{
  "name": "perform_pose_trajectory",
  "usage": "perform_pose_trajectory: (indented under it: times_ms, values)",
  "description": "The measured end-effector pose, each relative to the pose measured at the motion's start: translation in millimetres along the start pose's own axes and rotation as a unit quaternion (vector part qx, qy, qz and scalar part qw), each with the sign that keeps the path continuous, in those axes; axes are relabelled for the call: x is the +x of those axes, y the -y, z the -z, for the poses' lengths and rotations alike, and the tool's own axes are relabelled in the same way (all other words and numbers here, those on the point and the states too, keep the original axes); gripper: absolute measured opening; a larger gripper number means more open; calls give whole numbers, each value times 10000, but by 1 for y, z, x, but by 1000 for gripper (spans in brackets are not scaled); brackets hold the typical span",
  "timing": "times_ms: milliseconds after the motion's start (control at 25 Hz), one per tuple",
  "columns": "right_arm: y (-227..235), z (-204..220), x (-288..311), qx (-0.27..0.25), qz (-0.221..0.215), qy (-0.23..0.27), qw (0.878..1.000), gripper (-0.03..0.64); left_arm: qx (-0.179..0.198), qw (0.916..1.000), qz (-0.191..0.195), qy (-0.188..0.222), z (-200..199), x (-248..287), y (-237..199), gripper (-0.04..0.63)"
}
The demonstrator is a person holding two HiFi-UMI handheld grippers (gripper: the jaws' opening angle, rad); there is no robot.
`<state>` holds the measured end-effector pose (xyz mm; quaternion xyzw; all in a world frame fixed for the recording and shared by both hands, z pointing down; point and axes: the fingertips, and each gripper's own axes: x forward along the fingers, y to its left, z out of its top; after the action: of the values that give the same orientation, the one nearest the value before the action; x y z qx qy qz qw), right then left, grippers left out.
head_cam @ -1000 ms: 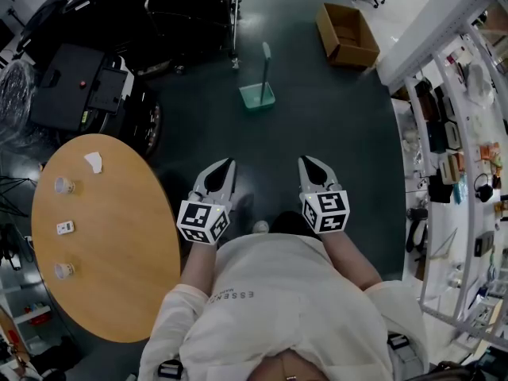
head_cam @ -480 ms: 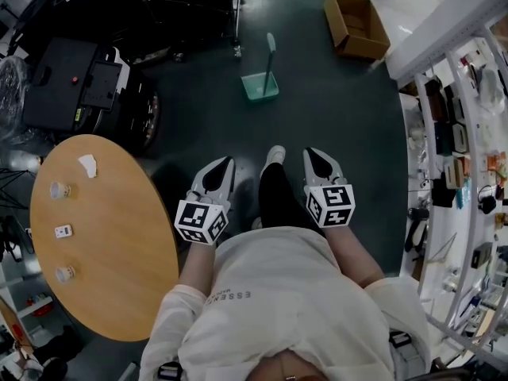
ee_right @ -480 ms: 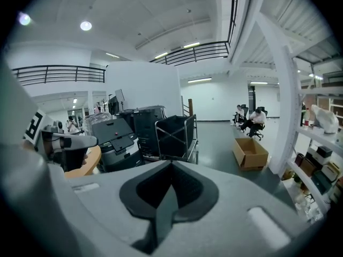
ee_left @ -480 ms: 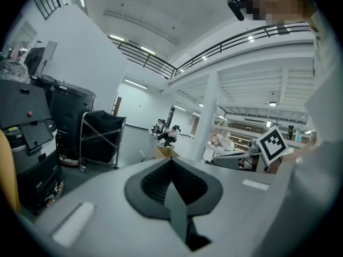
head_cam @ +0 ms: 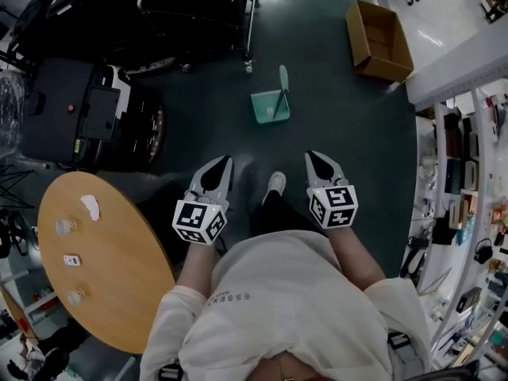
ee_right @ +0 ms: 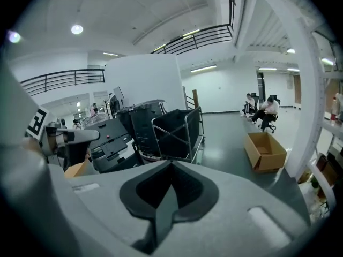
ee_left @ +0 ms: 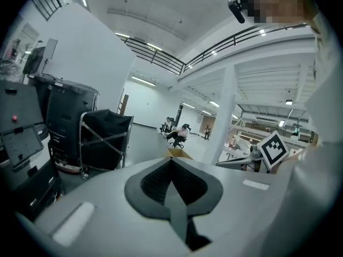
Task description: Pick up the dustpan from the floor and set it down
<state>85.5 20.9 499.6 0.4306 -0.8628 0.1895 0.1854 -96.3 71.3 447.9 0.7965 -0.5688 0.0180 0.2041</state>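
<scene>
Green dustpan is noted on the floor, well ahead of and between both grippers, its handle upright. Left gripper and right gripper are seen fully closed, empty. The handle is judged marginally nearer the right.

Green dustpan on dark floor, cardboard box beyond it

Head view: overhead, steeply down.
Left gripper view: on left gripper, near level.
Right gripper view: on right gripper, likewise.
Shared: cardboard box.
</scene>
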Motion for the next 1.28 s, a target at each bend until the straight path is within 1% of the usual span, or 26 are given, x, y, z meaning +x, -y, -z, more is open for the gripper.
perform_pose_trajectory:
  times_ms: [120,200,440,600,720,840,920,960,1120,1200,1280]
  values:
    - [26,-33,38,-60,-35,14,10000,-9,79,10000,6,50,-31,46,-13,15]
    - [45,-51,62,-110,36,-33,9999,-9,93,9999,23,90,-44,72,-19,15]
    - [97,-91,123,-150,215,-122,9996,-9,-26,10000,-4,37,-58,133,-41,15]
    - [116,-96,160,-42,380,-330,9987,-9,-89,9999,-40,-98,-57,167,-67,15]
    - [121,-90,193,97,459,-576,9972,-8,-181,9995,-51,-237,-52,196,-91,15]
    - [122,-75,228,193,515,-924,9942,-8,-277,9986,147,-436,-44,224,-110,15]
    - [124,-66,253,321,520,-1136,9916,69,-246,9976,336,-560,-42,243,-123,15]
    - [126,-62,266,372,511,-1233,9904,79,-231,9971,387,-611,-41,254,-130,15]
    - [137,-47,312,376,438,-1586,9857,173,-309,9959,443,-728,-35,301,-158,15]
    - [139,-37,334,436,411,-1697,9837,177,-319,9949,524,-800,-29,323,-169,15]
    - [139,-20,351,514,422,-1861,9803,210,-288,9940,599,-871,-20,336,-178,15]
